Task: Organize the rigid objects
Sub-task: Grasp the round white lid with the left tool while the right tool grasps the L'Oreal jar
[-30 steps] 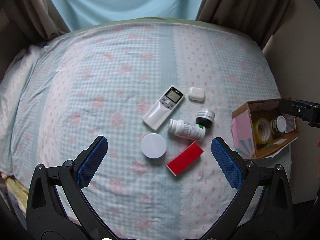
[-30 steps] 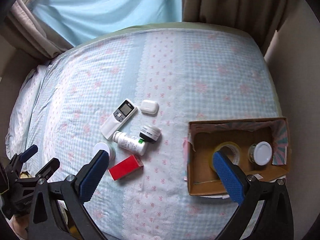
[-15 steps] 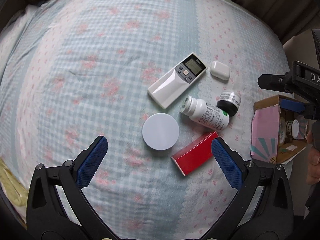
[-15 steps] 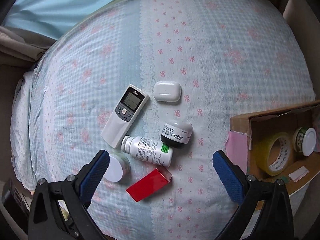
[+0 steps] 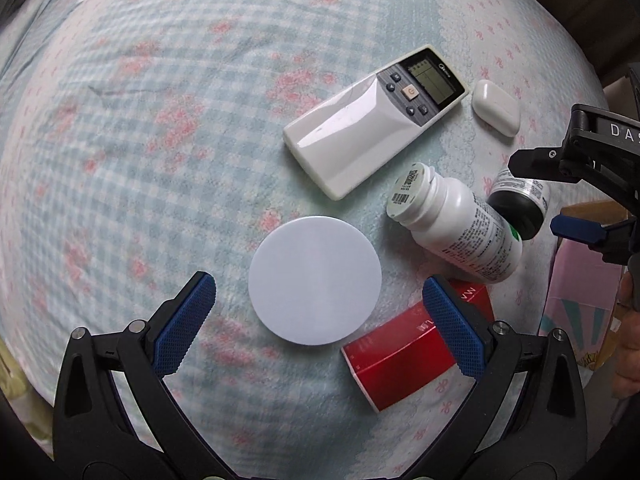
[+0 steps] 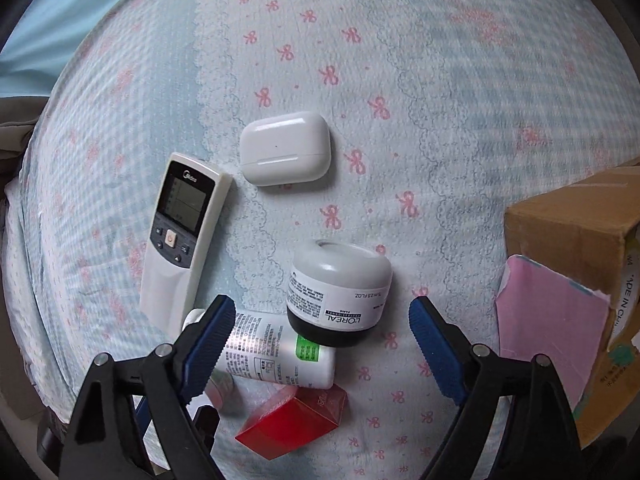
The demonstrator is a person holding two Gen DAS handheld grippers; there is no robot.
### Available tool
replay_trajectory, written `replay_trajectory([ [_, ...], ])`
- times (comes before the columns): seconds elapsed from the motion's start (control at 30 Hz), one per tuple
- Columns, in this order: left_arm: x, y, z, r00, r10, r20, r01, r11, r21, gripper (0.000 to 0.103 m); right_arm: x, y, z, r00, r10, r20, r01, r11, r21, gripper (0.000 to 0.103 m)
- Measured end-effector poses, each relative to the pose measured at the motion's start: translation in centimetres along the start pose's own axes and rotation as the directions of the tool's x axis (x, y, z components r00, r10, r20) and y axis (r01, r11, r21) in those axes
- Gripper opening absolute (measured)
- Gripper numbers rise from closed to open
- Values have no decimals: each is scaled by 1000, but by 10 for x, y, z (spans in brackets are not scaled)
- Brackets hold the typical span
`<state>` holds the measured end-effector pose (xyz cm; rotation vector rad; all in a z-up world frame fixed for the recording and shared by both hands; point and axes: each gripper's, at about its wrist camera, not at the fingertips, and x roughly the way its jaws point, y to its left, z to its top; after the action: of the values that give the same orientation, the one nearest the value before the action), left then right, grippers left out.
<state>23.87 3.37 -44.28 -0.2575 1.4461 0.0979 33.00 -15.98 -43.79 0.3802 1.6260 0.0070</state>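
Note:
On the bedspread my left gripper [image 5: 318, 316] hangs open, pointing straight down, its blue pads on either side of a round white lid [image 5: 314, 280] without touching it. A red box [image 5: 416, 344] lies under its right finger. My right gripper [image 6: 322, 328] straddles the upside-down black and white cream jar [image 6: 340, 292]. Its jaws are closing, with gaps still showing at both pads. A white pill bottle [image 6: 276, 356] lies on its side against the jar. The white remote [image 6: 184, 232] and the white earbud case [image 6: 284, 148] lie farther back.
An open cardboard box [image 6: 572, 240] with a pink flap [image 6: 548, 312] stands at the right edge of the bed, close to my right gripper's right finger. In the left wrist view a hand [image 5: 628, 360] shows at the right edge. The bedspread [image 5: 140, 120] stretches bare to the left.
Both grippers have dropped toward the bed, so the objects look much larger. The right gripper's jaws have narrowed around the cream jar. The left gripper's jaws are as wide as before.

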Motion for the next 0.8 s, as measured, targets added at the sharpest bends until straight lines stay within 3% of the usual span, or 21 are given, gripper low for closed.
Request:
replay_trajectory([
  [0.27, 30, 2, 2, 999, -10, -33, 9, 999, -46, 102, 30, -5, 8, 999, 15, -44, -11, 997, 72, 67],
  [0.4, 38, -2, 4, 999, -25, -34, 23, 998, -59, 97, 41, -7, 9, 999, -25, -43, 30, 994, 108, 54],
  [0.53, 45, -6, 8, 999, -1, -41, -1, 998, -57, 83, 45, -5, 10, 999, -22, -41, 27, 992, 127, 53],
  [0.6, 50, -9, 13, 999, 22, -37, -24, 998, -58, 71, 46, -5, 11, 999, -15, -40, 20, 991, 135, 53],
  [0.8, 51, -1, 21, 999, 22, -25, -23, 999, -43, 71, 42, -18, 17, 999, 2, -32, 3, 989, 147, 53],
])
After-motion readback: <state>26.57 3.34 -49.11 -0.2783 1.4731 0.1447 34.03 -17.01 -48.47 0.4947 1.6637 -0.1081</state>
